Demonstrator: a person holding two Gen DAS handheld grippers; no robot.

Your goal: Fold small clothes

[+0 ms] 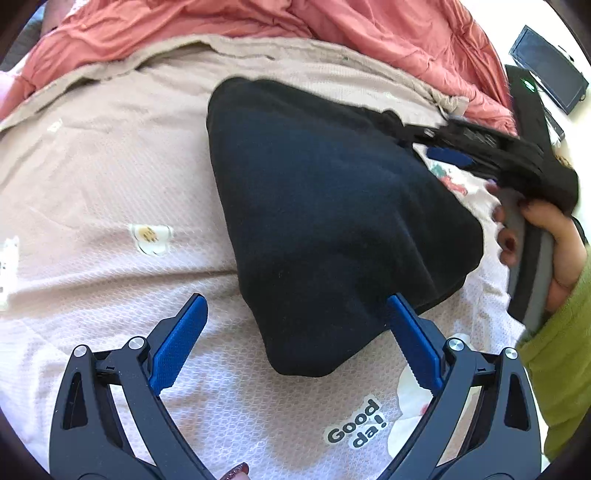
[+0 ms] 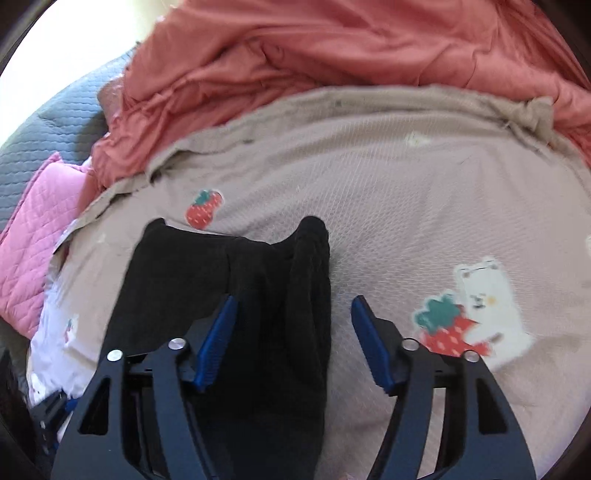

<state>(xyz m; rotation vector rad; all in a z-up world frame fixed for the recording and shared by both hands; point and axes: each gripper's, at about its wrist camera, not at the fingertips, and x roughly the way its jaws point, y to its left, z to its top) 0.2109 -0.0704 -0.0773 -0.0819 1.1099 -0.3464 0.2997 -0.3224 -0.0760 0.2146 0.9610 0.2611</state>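
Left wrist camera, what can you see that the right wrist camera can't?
Only the left wrist view shows the words "Good da!" printed on the blanket, the person's hand holding the right gripper, and a dark screen.

Only the right wrist view shows a strawberry print, a white bear print and a pink quilted pillow.

Both show the black garment on the printed blanket, the crumpled red cover behind, and open blue-padded fingers.

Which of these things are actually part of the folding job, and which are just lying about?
Part of the job:
black garment
left claw
right claw

Just lying about:
printed bedsheet
coral duvet
pink quilted cushion
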